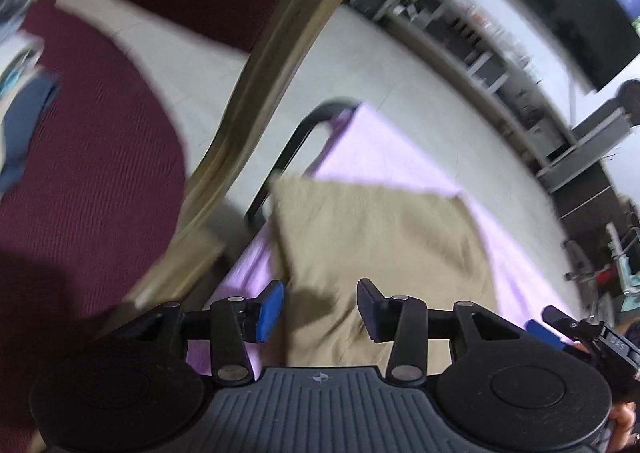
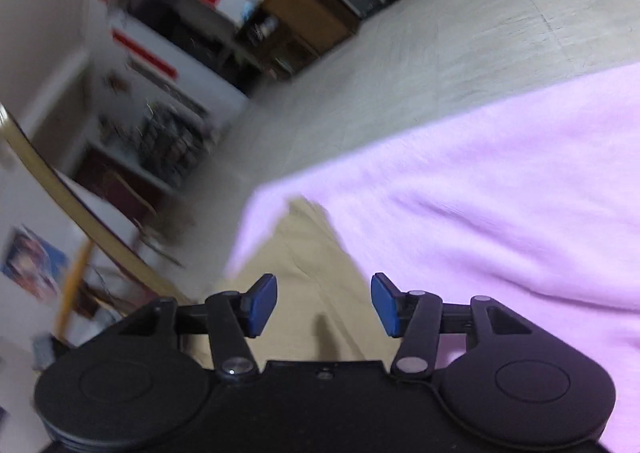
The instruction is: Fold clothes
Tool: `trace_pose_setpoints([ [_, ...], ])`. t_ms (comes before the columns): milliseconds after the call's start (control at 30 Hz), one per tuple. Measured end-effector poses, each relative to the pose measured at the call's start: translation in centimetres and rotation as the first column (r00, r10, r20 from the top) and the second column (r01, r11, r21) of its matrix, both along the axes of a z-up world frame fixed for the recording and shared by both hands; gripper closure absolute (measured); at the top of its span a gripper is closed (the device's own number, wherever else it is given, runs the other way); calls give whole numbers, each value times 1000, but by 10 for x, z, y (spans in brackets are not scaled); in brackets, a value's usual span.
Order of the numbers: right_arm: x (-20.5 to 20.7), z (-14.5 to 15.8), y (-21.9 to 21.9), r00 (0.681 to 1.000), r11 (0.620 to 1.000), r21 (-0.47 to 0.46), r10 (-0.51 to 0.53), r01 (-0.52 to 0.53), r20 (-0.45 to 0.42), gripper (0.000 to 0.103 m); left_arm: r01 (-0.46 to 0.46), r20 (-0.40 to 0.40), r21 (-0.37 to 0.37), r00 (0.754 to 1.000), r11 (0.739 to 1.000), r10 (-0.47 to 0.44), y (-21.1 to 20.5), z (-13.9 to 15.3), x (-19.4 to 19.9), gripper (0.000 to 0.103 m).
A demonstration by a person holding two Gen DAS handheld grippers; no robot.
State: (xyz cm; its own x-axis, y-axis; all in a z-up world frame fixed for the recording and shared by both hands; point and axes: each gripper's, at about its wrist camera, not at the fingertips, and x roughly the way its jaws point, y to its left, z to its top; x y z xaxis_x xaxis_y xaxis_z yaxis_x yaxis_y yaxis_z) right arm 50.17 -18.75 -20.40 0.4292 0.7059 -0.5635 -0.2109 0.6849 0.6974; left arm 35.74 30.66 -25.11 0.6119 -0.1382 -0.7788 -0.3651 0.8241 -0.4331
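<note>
A tan garment [image 1: 380,245] lies flat on a lilac cloth [image 1: 384,145] that covers a small table. My left gripper [image 1: 320,309] is open and empty, just above the garment's near part. In the right wrist view the tan garment [image 2: 304,265] shows as a narrow strip at the edge of the lilac cloth [image 2: 480,193]. My right gripper [image 2: 324,303] is open and empty above that strip. The right gripper's blue fingertip [image 1: 540,329] also shows at the lower right of the left wrist view.
A maroon cushioned chair [image 1: 100,141] with a gold wooden frame [image 1: 256,93] stands left of the table. The table's black metal rail [image 1: 296,145] shows at its far left corner. Shelving [image 1: 500,65] and a dark screen [image 1: 568,9] line the far wall. The floor [image 2: 440,53] is pale.
</note>
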Motion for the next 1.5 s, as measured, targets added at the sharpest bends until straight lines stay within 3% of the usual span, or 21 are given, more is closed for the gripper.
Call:
trace_pose_setpoints([
  [100,-9,-6,-12,999,1000,7,3,-3,-37,53,25,-34,-31,999,999,-26,-6,-12,-4,61],
  [200,-5,-18,-19,997,1000,25,-7,9,-72,54,44,-49,-8,998,999,-45,-10,-18,-3,59],
  [233,-5,-20,-17,997,999,39,-4,7,-80,61,53,-44,-9,998,999,-53,-10,-19,-4,58],
  [333,1,-24,-11,993,995,97,40,-30,-108,77,79,-11,-45,997,996,-80,-1,-26,-4,52],
  [467,11,-21,15,986,986,96,144,-136,-83,79,94,70,-56,993,994,-91,1,-35,1,57],
  [500,14,-19,25,985,984,86,159,-153,-69,79,94,86,-30,992,995,-91,-5,-36,6,60],
  [533,16,-17,35,984,983,73,169,-166,-46,79,95,95,8,991,995,-95,-10,-35,7,73],
  [567,17,-12,45,984,983,57,177,-175,-27,78,102,99,55,989,993,-107,-16,-33,6,80],
  [633,14,-7,61,987,987,10,161,-161,20,79,119,97,147,986,982,-134,-29,-29,5,85],
  [733,1,6,79,984,984,-116,147,-135,102,99,132,128,263,977,956,-170,-46,-13,-2,92],
  [800,-18,24,74,976,985,-139,124,-99,181,100,140,165,339,965,930,-205,-58,0,-9,92],
  [900,-51,62,40,961,997,-73,40,-21,275,100,145,270,441,920,886,-285,-85,32,-20,92],
  [1000,-87,103,-7,929,997,-12,-64,73,365,100,169,365,527,840,833,-401,-121,68,-27,92],
  [1100,-123,136,-57,874,979,18,-187,201,449,100,221,395,588,761,778,-514,-162,86,-14,91],
  [1133,-130,141,-70,855,970,19,-224,244,468,100,234,384,600,755,765,-532,-174,85,-2,88],
  [1200,-138,147,-94,823,947,15,-286,320,490,100,255,326,610,782,750,-531,-193,74,28,77],
  [1267,-125,137,-101,840,932,-26,-314,362,443,92,282,217,601,842,748,-493,-203,55,58,77],
  [1300,-111,126,-99,863,928,-83,-302,364,406,81,286,159,601,872,747,-462,-203,48,65,77],
  [1333,-102,117,-98,884,913,-153,-306,377,352,54,286,125,593,891,753,-437,-199,44,65,76],
  [1400,-114,122,-106,889,910,-152,-322,386,326,52,280,134,545,902,790,-411,-180,44,48,67],
  [1500,-132,130,-118,893,906,-149,-345,397,288,51,275,148,504,906,819,-395,-151,56,8,66],
])
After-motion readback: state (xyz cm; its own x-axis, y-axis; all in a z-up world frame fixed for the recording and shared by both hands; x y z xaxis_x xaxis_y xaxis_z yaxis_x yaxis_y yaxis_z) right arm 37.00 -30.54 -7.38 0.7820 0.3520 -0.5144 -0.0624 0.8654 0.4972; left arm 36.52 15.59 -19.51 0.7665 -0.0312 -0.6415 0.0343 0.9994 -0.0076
